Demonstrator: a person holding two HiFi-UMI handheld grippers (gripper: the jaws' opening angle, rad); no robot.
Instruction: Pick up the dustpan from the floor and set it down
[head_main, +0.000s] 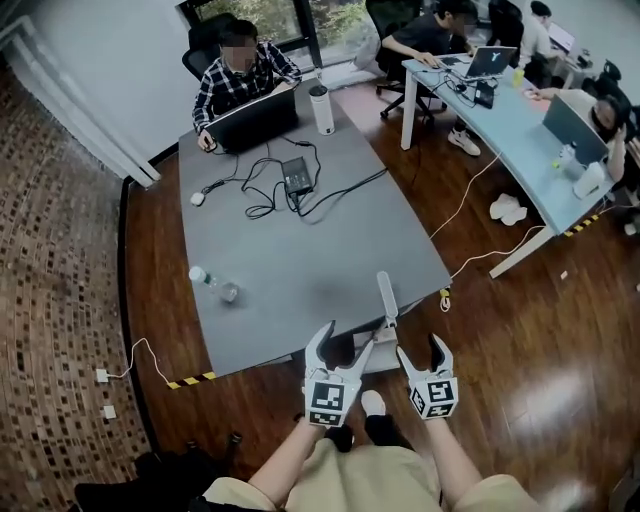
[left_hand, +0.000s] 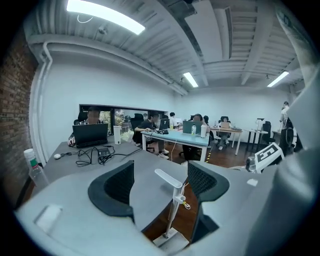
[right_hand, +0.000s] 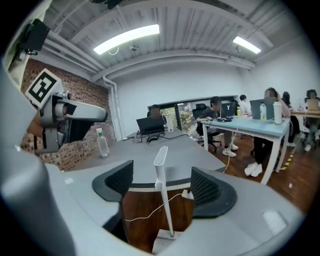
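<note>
A white dustpan stands upright on the wooden floor against the grey table's front edge. Its long handle (head_main: 386, 297) rises above its pan (head_main: 377, 357). My left gripper (head_main: 342, 346) is just left of it and my right gripper (head_main: 421, 351) just right, both low and near the floor. In the left gripper view the gripper (left_hand: 160, 182) stands open, and the handle (left_hand: 174, 200) shows ahead in the gap, untouched. In the right gripper view the gripper (right_hand: 162, 187) is also open. The handle (right_hand: 161, 165) stands ahead between its jaws, clear of both pads.
The grey table (head_main: 300, 250) carries a water bottle (head_main: 213, 283), a laptop (head_main: 255, 120), a power brick with cables (head_main: 297, 178) and a white flask (head_main: 321, 108). A person sits at its far end. A white cable (head_main: 490, 255) trails across the floor toward a light-blue desk (head_main: 520, 130) with more people.
</note>
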